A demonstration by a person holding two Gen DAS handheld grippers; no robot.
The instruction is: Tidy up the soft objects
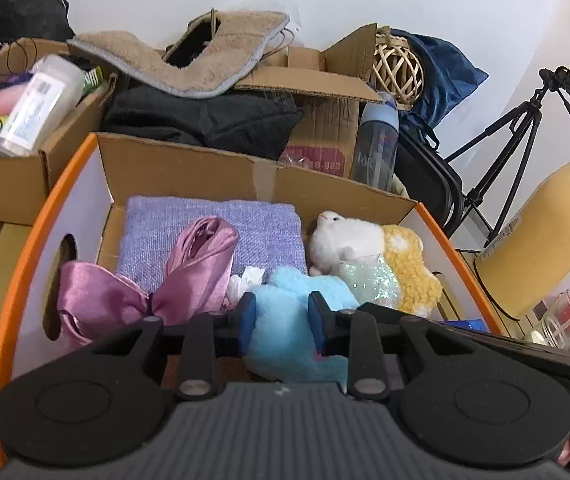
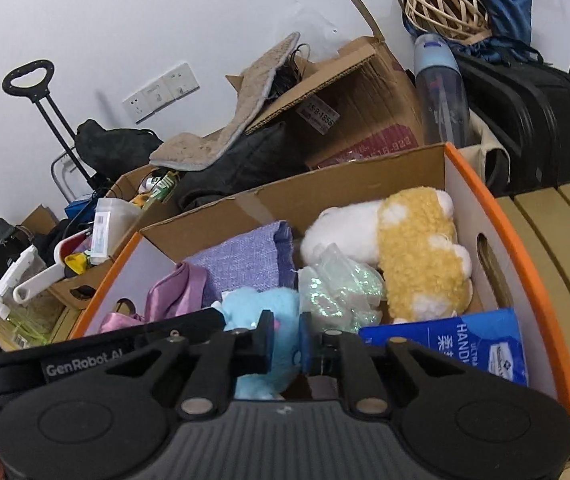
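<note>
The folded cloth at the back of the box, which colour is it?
The folded cloth is light purple, clearest in the left wrist view.

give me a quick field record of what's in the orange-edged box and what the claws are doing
container: orange-edged cardboard box, open top
back left: folded purple cloth
on the cloth: pink satin bow
right side: white and yellow plush, lying down
on the plush: sequined piece
front middle: blue plush
front right corner: blue tissue pack
left claw: jaws either side of the blue plush; contact unclear
right claw: narrow gap, blue plush behind it; grip unclear
</note>
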